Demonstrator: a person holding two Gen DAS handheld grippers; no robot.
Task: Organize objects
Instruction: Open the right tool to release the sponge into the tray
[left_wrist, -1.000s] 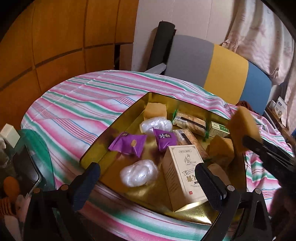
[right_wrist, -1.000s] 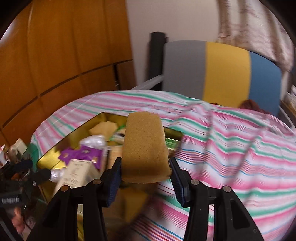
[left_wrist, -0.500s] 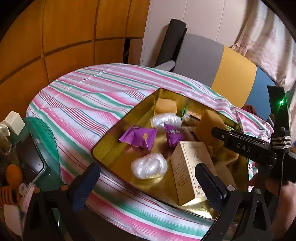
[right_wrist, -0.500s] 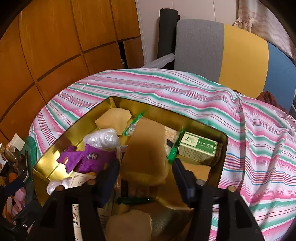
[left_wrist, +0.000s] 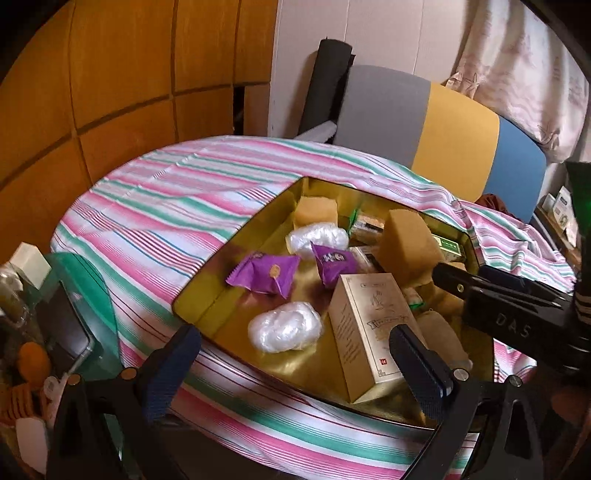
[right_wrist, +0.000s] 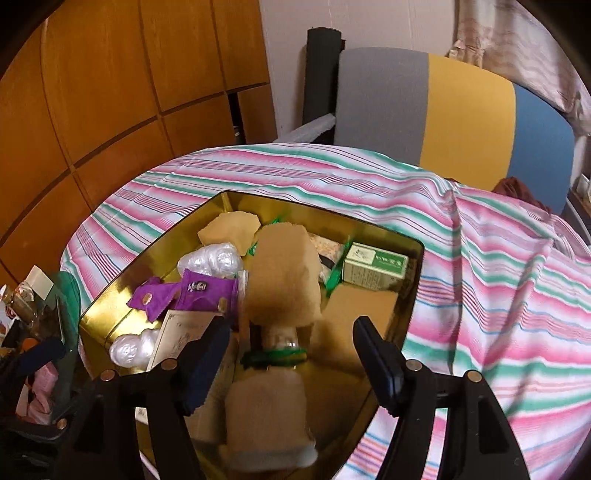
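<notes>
Our right claw (right_wrist: 291, 363) hangs over the near part of the shallow gold metal tray (right_wrist: 415, 284), its two fingers spread wide with nothing between them. Just ahead of its fingertips a tan sponge-like block (right_wrist: 284, 280) stands in the tray among the other things; the picture is blurred there, so we cannot tell whether it leans on its neighbours. Ahead and to the right of this claw lies a small green-and-white carton (right_wrist: 375, 267), and ahead to the left sit two purple foil snack packets (right_wrist: 184, 291) beside a white crinkled plastic bundle (right_wrist: 210, 260).

Our left claw (left_wrist: 295, 365) hovers at the tray's near rim, its fingers also held wide apart and holding nothing. Between its fingertips and just beyond them we see a second white plastic bundle (left_wrist: 284, 325) and a cream upright cardboard box (left_wrist: 369, 325), the box near the right fingertip. The tray rests on a pink, green and white striped tablecloth (left_wrist: 166, 206).
</notes>
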